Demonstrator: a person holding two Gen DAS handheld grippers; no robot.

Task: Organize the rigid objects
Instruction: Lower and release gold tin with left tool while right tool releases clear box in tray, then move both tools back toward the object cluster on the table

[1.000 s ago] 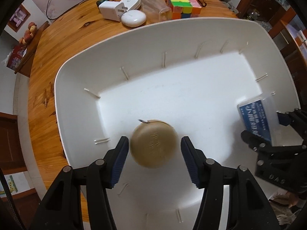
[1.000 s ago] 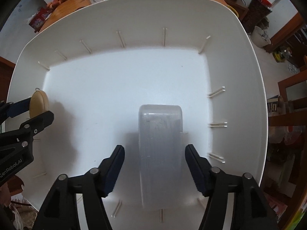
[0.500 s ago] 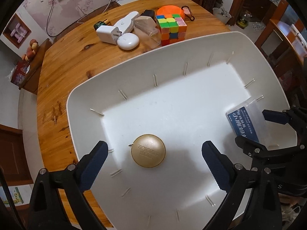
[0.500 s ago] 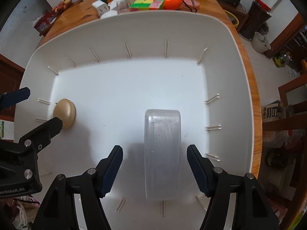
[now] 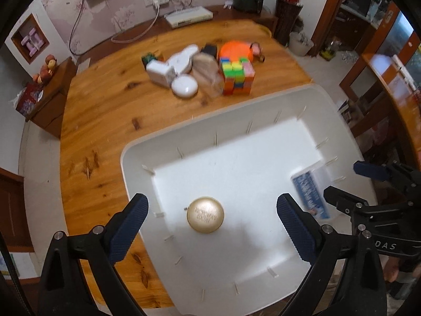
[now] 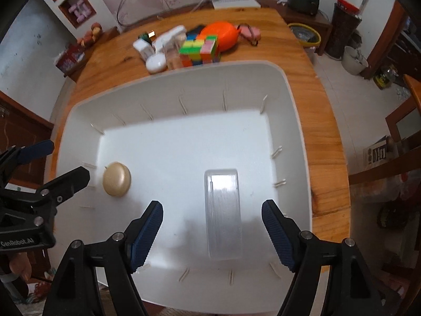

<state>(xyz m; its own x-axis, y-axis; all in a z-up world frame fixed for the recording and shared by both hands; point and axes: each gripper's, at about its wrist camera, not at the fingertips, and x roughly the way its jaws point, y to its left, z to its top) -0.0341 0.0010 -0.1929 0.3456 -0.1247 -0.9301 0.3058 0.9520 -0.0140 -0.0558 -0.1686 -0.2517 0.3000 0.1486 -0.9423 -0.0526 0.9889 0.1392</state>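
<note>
We read "GenRobot.AI" on the left gripper (image 6: 55, 163) seen from the right wrist and "DAS" on the right gripper (image 5: 350, 181) seen from the left wrist, while the embossed lettering on the round gold case (image 5: 205, 215) is too blurred to read. Only the left wrist shows the blue printed label on the clear plastic box (image 6: 223, 213), which from the right wrist looks plain and frosted. Both grippers hang spread wide and empty over the white bin (image 5: 136, 158), which sits at the near edge of the wooden table (image 5: 100, 121) with the case and box lying well apart on its floor; the Rubik's cube (image 5: 236, 77), white charger (image 5: 160, 75) and orange disc (image 5: 234, 50) cluster beyond its far rim.
</note>
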